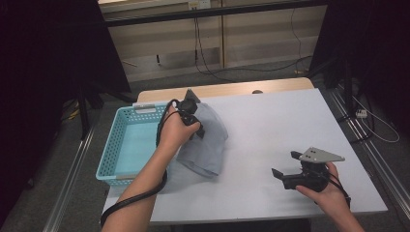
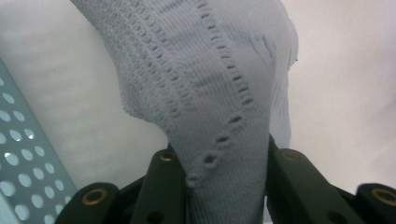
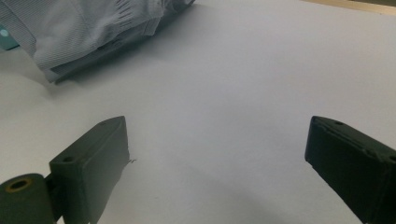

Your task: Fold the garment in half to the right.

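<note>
Left gripper (image 1: 194, 126) fingers pinch the grey knit cloth (image 1: 205, 142), lifted beside the basket (image 1: 126, 145). Soft, floppy, light imo; grab a bunched edge. Right gripper (image 1: 285, 168) fingers wide, nothing between.

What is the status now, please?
Left gripper shut on grey knit garment, beside blue basket. Right gripper open, apart. Nothing in the way.

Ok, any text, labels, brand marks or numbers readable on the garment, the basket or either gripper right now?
None readable.
Grey knit garment: no tag or print shows.
Blue basket: no marking shows.
Left gripper and right gripper: no lettering shows.
</note>
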`<state>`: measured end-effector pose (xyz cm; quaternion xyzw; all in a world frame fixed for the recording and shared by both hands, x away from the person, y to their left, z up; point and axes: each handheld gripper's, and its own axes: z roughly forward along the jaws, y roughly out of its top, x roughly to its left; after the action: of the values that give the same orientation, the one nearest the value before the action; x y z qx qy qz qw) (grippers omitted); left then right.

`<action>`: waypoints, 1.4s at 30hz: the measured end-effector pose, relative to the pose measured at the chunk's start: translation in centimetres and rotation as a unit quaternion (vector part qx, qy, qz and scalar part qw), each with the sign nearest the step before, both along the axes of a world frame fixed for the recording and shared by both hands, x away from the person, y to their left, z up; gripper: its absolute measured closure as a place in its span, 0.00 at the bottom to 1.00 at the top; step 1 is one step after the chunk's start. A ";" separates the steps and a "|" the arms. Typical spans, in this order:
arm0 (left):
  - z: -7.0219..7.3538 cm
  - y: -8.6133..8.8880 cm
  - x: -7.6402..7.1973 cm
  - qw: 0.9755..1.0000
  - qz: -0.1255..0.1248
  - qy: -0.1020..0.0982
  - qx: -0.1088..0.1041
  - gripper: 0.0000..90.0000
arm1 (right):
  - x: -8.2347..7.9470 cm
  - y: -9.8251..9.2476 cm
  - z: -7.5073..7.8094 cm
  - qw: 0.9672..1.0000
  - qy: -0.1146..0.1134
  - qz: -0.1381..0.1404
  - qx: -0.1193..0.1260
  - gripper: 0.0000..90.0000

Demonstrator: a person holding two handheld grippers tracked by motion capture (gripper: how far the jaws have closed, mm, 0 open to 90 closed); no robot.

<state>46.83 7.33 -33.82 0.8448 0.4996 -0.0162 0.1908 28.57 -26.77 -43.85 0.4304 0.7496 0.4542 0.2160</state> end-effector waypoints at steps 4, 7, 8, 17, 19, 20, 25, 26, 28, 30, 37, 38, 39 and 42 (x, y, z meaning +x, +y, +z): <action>0.1 0.1 0.2 1.000 -0.002 -0.001 0.003 0.83 | 0.2 0.0 -0.1 1.000 0.002 0.000 0.002 0.07; 0.4 0.2 0.4 1.000 0.000 -0.003 0.007 0.83 | 0.4 0.2 -0.1 1.000 0.002 0.004 0.000 0.06; 0.5 0.3 0.4 1.000 0.001 -0.004 0.008 0.83 | 0.5 0.2 -0.1 1.000 0.002 0.005 0.001 0.06; 1.1 0.8 1.2 1.000 0.006 -0.009 0.014 0.83 | 1.1 0.8 0.0 1.000 -0.001 0.016 0.001 0.06; 1.2 1.0 1.4 1.000 0.007 -0.008 0.017 0.83 | 1.0 0.8 -0.1 1.000 0.000 0.017 0.000 0.06; 1.3 1.1 1.5 1.000 0.008 -0.008 0.019 0.83 | 0.9 0.7 -0.1 1.000 0.001 0.017 -0.001 0.06; 1.5 1.4 1.8 1.000 0.010 -0.010 0.023 0.83 | 0.7 0.4 0.1 1.000 -0.002 0.012 0.002 0.06; 1.6 1.4 1.8 1.000 0.010 -0.009 0.022 0.83 | 0.7 0.5 0.0 1.000 -0.001 0.012 0.002 0.06; 1.7 1.4 1.8 1.000 0.010 -0.009 0.021 0.83 | 0.8 0.5 0.0 1.000 0.000 0.013 0.002 0.06; 1.8 1.4 1.8 1.000 0.012 -0.008 0.022 0.83 | 0.9 0.7 0.0 1.000 -0.001 0.016 0.002 0.06; 2.3 1.5 2.0 1.000 0.014 -0.008 0.023 0.83 | 0.9 0.8 0.0 1.000 0.000 0.021 0.002 0.06; 2.4 1.5 2.1 1.000 0.012 -0.006 0.025 0.83 | 0.8 0.8 0.0 1.000 0.001 0.020 0.002 0.06; 2.4 1.5 2.1 1.000 0.010 -0.005 0.028 0.83 | 0.9 0.7 0.0 1.000 0.001 0.020 0.000 0.06; 2.7 1.5 2.2 1.000 0.012 -0.008 0.028 0.83 | 0.9 0.6 0.1 1.000 -0.002 0.015 0.004 0.06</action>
<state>49.06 8.78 -31.12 0.8438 0.5086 0.0063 0.1711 29.48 -26.13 -43.76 0.4191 0.7538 0.4610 0.2088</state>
